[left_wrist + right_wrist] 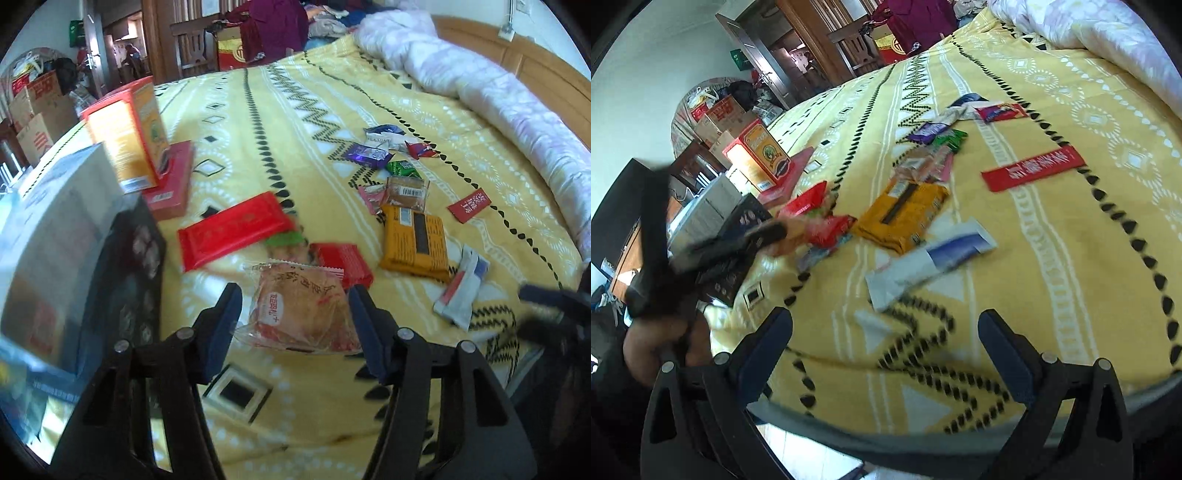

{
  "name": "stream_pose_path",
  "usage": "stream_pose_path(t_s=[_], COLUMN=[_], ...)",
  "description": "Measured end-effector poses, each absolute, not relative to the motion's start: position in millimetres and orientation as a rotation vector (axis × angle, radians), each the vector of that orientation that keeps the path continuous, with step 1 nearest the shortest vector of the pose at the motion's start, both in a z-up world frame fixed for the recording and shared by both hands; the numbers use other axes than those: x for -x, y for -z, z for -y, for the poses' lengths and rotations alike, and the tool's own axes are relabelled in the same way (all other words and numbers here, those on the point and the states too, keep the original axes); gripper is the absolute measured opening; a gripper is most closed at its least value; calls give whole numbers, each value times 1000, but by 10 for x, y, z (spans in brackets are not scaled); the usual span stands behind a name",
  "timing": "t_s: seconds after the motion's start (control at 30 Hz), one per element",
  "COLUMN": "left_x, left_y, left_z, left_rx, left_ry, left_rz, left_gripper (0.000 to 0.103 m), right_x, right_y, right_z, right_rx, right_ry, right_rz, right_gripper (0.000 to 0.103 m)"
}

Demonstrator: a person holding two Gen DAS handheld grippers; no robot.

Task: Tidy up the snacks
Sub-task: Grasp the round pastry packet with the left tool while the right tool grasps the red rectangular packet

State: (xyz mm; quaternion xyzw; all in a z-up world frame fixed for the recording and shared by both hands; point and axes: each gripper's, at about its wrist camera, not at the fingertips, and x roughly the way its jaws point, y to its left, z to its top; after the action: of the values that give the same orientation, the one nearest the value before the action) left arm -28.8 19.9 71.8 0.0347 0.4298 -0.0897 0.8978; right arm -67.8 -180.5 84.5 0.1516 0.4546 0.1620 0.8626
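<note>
Many snack packets lie on a yellow patterned bedspread (pixel 280 110). My left gripper (pixel 295 299) is open, its fingers on either side of a clear-wrapped pastry (pixel 299 310); I cannot tell if they touch it. Behind it lie a red packet (pixel 343 262), a long red bar (pixel 232 229) and an orange packet (pixel 415 243). A white-blue sachet (pixel 461 288) lies to the right. My right gripper (pixel 886 332) is open and empty above the bed's near edge, with the white-blue sachet (pixel 931 258) ahead of it. The left gripper (pixel 713 247) shows blurred at its left.
An orange-red box (pixel 129 136) stands on a flat red box (pixel 173 181) at the left, beside a white box (pixel 55 206) and a dark box (pixel 129 266). Small candies (pixel 384 151) and a red strip packet (pixel 469 205) lie further back. A rolled quilt (pixel 480 81) lines the far right.
</note>
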Motion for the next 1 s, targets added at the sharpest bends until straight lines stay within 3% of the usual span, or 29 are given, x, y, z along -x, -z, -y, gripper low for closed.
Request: stream_pose_path(t_s=[0.2,0.33,0.4,0.53,0.67,0.7,0.77,0.83,1.0], left_x=[592,723,746,640,546,536,565,593,609], left_y=[-353,-408,-480,-482,-293,-235,-180,-209,-219], left_z=[-587,-632,-607,-520,-459,-434,-416,-421,-445], left_rx=[2,34,25,-8,-79,-92,-102,-100,-72], left_ry=[187,186,183,178,137,147,147,155,164], left_rz=[-951,-886,-824,-791,-843,-873,-896,-894,-901], left_gripper=[67,85,89,90,86,73,69,63,60], right_x=[426,439,458,466,387,353,279,156,-187], right_y=[-890,-857,-837,-827,-881,-895,-900,-856,-645], right_z=[1550,1440,1412,1331,1217,1175,1087,1000,805], right_rx=[-308,-287,-285,-278,-275,-276,-277,-293,-327], right_ry=[-355,-357,-359,-377,-427,-447,-482,-518,-509], right_rz=[-955,-982,-990,-998,-988,-986,-982,-996,-1036], right_gripper=[102,102,102,102,99,96,91,77,71])
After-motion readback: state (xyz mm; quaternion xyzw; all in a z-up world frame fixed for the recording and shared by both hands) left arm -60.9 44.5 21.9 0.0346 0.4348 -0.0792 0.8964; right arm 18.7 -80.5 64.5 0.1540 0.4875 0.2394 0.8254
